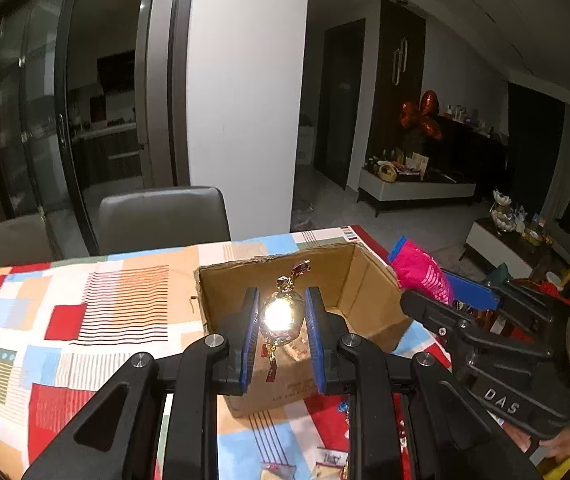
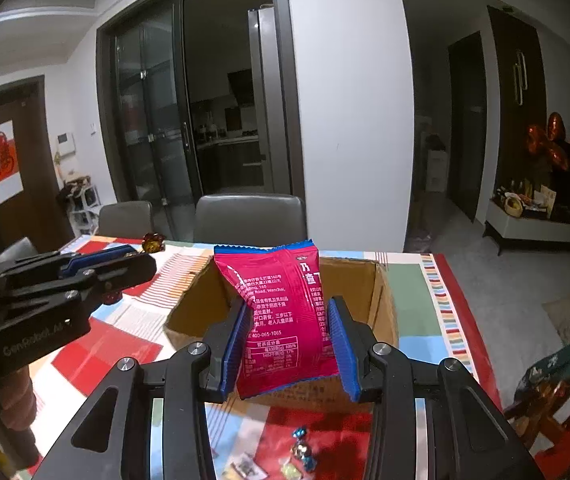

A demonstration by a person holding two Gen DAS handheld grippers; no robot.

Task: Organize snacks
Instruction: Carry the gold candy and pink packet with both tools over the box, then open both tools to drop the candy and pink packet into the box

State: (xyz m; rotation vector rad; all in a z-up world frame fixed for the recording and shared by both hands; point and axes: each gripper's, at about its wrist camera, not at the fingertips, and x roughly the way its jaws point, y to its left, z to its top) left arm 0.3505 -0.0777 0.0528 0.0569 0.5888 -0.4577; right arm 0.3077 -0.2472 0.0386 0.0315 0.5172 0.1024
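The left gripper pinches a gold foil-wrapped candy between its blue pads, glare blazing off the wrapper, above the near wall of an open cardboard box. At three o'clock from it, the right gripper clamps a pink snack packet upright, held over the same box. The box sits on a patchwork tablecloth of red, blue and orange. Loose wrapped sweets lie on the cloth at six o'clock. Two grey chairs stand at twelve o'clock, beyond the table.
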